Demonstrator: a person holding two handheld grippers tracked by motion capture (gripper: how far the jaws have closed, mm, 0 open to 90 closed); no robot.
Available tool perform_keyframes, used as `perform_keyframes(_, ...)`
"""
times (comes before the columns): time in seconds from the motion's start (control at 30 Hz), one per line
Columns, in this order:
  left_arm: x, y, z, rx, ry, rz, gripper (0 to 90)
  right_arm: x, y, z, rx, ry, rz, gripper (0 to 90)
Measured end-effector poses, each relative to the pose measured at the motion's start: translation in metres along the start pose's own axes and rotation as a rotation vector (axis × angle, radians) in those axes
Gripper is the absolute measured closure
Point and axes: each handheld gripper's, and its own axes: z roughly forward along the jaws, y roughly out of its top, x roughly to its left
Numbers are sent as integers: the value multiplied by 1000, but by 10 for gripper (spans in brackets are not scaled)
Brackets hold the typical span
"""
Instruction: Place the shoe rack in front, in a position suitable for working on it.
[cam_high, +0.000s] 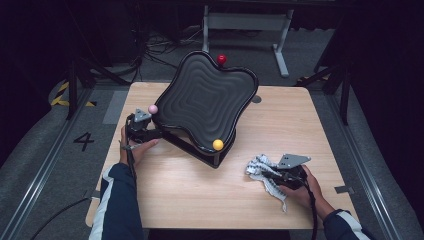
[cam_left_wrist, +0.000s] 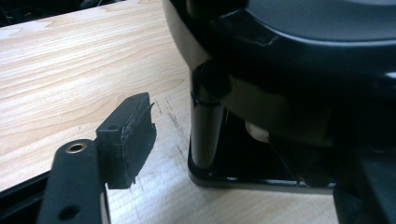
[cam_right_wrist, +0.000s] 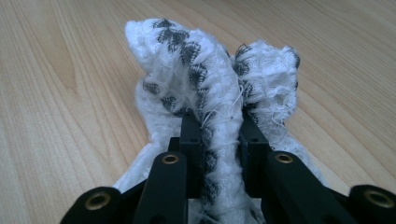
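Right gripper (cam_high: 272, 173) clamped on white black-patterned cloth (cam_right_wrist: 205, 79); left gripper (cam_high: 150, 131), jaws apart, should grip wavy black tray (cam_high: 205, 97) near desk's left edge before wiping.

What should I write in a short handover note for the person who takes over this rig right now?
Right gripper: shut on the white patterned cloth, resting on the table at the near right.
Left gripper: open, at the near-left corner of the tilted black wavy tray, beside its support post; nothing gripped.
Tray stands on its stand mid-table, with pink, yellow and red balls at its corners.
Done: cloth picked up.
Left, probably: steady the tray and wipe it.
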Motion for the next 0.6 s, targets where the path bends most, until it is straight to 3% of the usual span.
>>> perform_keyframes(0.13,1,3,3,3,3,16,393,0,-1,-1,3,-3,0,764)
perform_keyframes(0.2,2,3,3,5,2,21,485,0,-2,-2,2,-2,2,764)
perform_keyframes(0.27,2,3,3,-3,-35,35,577,-1,-3,-4,4,-2,4,764)
perform_keyframes(0.3,1,3,3,3,-32,46,612,-1,-4,-5,2,-5,2,764)
perform_keyframes(0.5,-1,-2,-5,-13,-58,36,673,-2,-6,-7,5,-8,7,764)
perform_keyframes(0.6,-6,-6,-11,-10,-80,70,679,-2,-6,-7,8,-5,6,765)
